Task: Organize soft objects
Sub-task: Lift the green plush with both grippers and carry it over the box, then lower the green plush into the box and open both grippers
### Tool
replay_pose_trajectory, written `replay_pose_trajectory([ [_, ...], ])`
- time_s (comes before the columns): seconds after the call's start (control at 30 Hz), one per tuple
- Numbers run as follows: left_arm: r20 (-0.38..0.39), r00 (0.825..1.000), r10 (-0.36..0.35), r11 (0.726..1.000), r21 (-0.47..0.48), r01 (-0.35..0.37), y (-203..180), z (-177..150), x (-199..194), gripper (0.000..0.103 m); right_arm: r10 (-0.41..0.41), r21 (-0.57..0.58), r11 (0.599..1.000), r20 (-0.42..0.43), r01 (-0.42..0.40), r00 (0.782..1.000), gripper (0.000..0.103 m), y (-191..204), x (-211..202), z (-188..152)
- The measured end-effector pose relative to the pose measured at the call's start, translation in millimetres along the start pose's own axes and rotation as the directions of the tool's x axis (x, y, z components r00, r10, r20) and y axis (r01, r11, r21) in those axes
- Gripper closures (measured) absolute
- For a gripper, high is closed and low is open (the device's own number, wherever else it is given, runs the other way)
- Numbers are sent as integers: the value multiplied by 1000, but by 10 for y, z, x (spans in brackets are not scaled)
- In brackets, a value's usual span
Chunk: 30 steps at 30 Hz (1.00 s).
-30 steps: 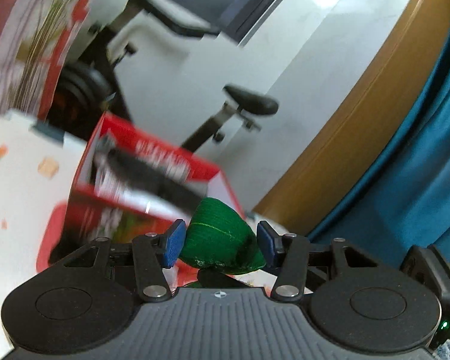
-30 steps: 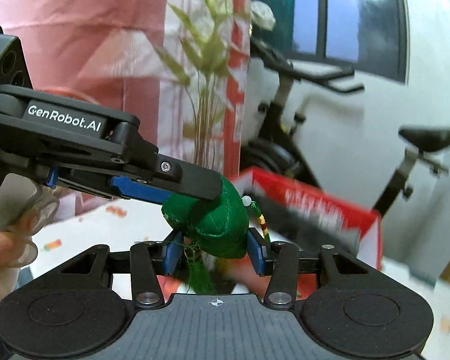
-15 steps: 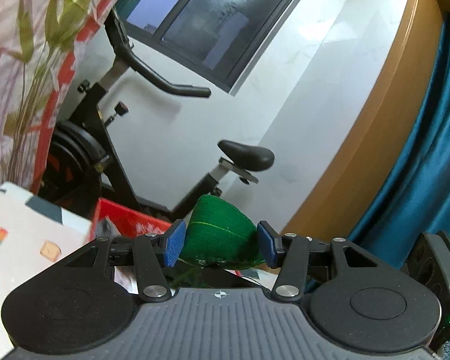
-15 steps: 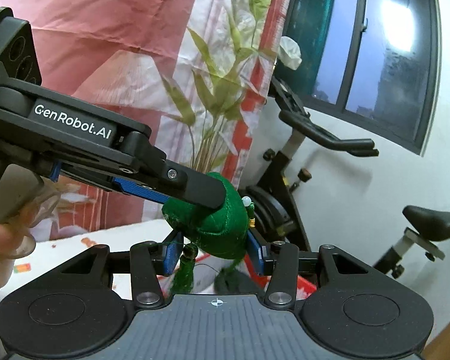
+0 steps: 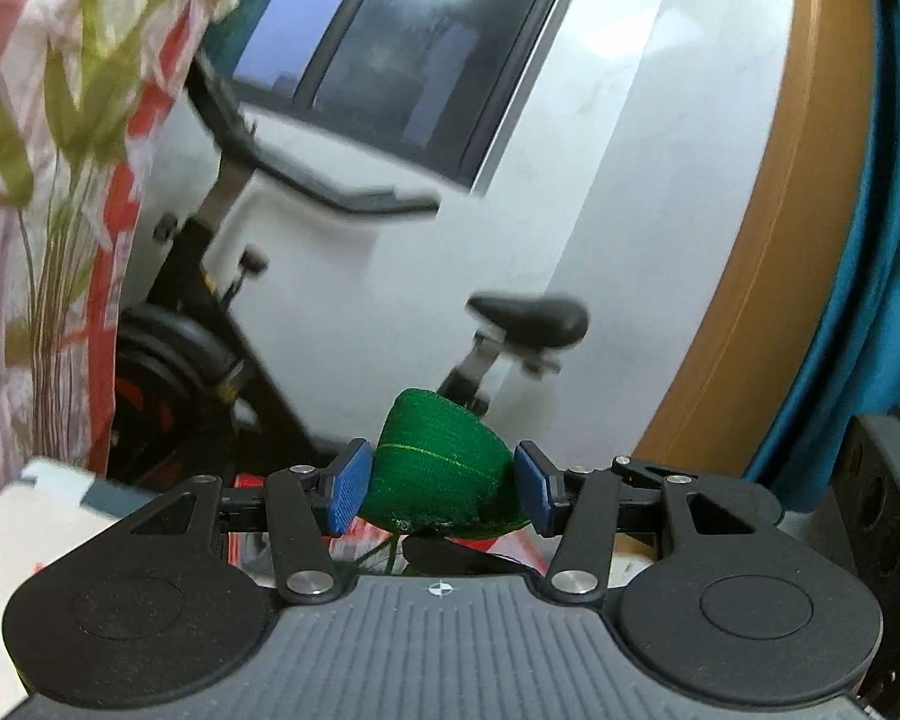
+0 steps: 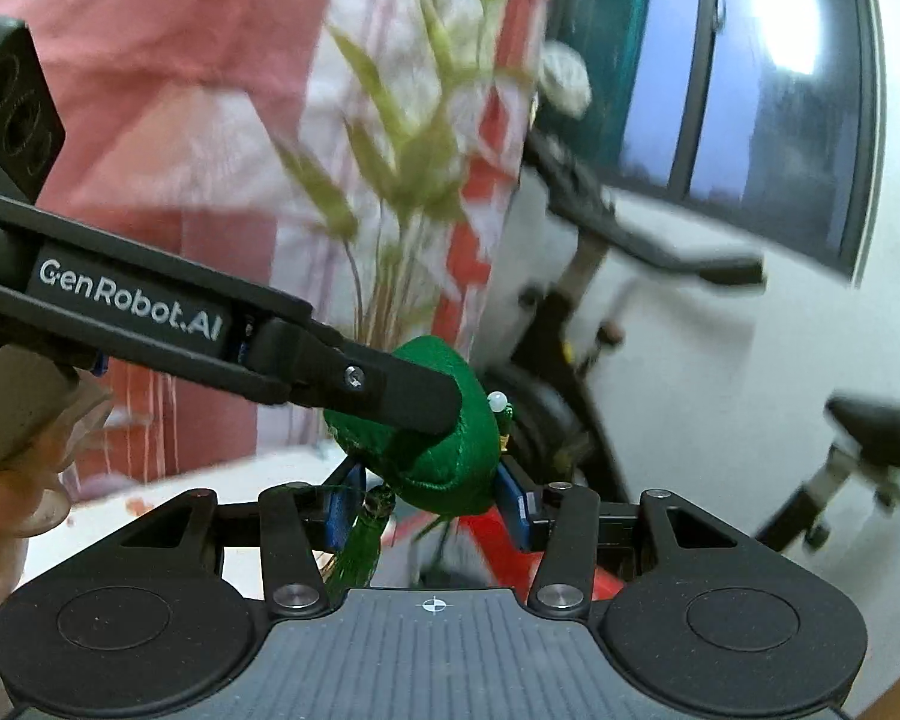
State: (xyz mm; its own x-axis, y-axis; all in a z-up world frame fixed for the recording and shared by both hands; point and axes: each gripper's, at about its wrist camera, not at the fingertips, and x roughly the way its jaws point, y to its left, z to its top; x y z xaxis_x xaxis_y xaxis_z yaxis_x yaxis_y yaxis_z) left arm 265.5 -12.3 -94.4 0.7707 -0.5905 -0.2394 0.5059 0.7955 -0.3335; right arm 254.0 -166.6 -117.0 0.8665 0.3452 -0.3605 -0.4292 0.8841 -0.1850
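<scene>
Left tongs (image 5: 444,495): I have them clamped on the green pouch (image 5: 441,474), blue pads pressed to both sides.
Right tongs (image 6: 429,498): clamped on the same pouch from below.
Pouch: held in the air between both, tassel (image 6: 360,546) hanging.
Behind: exercise bike (image 5: 222,324).

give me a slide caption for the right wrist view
Both claws, left and right, grip one green stuffed pouch in mid-air, exercise bike behind.
</scene>
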Motion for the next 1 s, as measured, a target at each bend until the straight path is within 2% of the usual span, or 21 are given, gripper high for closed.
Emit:
replay_pose_trajectory([
  [0.23,-188,982,6,998,-55,-16,157,-352,612,48,-8,111,994,-116,21,993,59,-211,336,-603],
  [0.47,-326,945,-44,999,-38,33,132,-647,1044,48,-55,204,974,-208,98,977,59,-495,321,-1164],
  [0.57,-341,939,-32,999,-12,30,118,-693,1085,45,-98,233,960,-234,154,967,55,-615,224,-1284],
  [0.67,-332,943,-15,1000,4,17,167,-700,1040,38,-165,235,945,-260,228,952,52,-695,144,-1381],
  [0.73,-319,948,2,1000,17,4,180,-725,961,37,-192,252,932,-262,259,946,51,-719,88,-1416],
  [0.77,-314,949,18,1000,26,-11,193,-721,961,37,-203,259,927,-259,270,944,48,-721,69,-1426],
  [0.83,-298,952,64,997,64,-47,207,-753,851,32,-262,263,908,-252,327,931,22,-691,-2,-1485],
  [0.87,-281,955,97,992,100,-71,222,-772,770,28,-282,264,901,-243,343,928,19,-682,-43,-1522],
  [1.0,-211,960,183,966,221,-135,227,-808,486,26,-305,299,882,-225,363,925,19,-627,-141,-1607],
])
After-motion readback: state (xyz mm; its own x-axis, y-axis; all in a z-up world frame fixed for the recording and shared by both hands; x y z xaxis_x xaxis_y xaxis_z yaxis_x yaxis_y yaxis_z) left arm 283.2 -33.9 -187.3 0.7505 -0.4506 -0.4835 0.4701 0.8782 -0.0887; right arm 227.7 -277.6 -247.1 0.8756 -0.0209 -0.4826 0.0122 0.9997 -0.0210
